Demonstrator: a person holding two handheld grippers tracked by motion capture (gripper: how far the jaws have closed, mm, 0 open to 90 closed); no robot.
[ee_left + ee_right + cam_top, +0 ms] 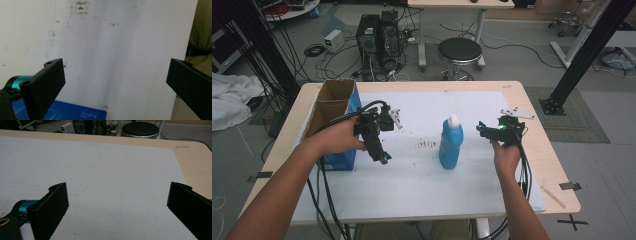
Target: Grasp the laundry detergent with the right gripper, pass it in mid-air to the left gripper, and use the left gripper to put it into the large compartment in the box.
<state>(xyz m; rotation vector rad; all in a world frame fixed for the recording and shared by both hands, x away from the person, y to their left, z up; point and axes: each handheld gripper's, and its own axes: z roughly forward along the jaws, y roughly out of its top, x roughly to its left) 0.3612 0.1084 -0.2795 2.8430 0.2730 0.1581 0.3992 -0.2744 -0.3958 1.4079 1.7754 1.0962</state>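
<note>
blue bottle (pixel 451 143) upright between both open tools

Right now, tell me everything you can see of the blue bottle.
The blue bottle stands upright on the white sheet near the table's middle, between the left gripper and the right gripper. It looks like glossy plastic, with a white cap on a narrowed neck above a broader body. Nothing touches it but the sheet below. Any label is too small to tell.

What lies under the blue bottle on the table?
The blue bottle stands upright on a white sheet that covers most of the wooden table. The patch of sheet beneath its base is hidden by the bottle itself.
</note>
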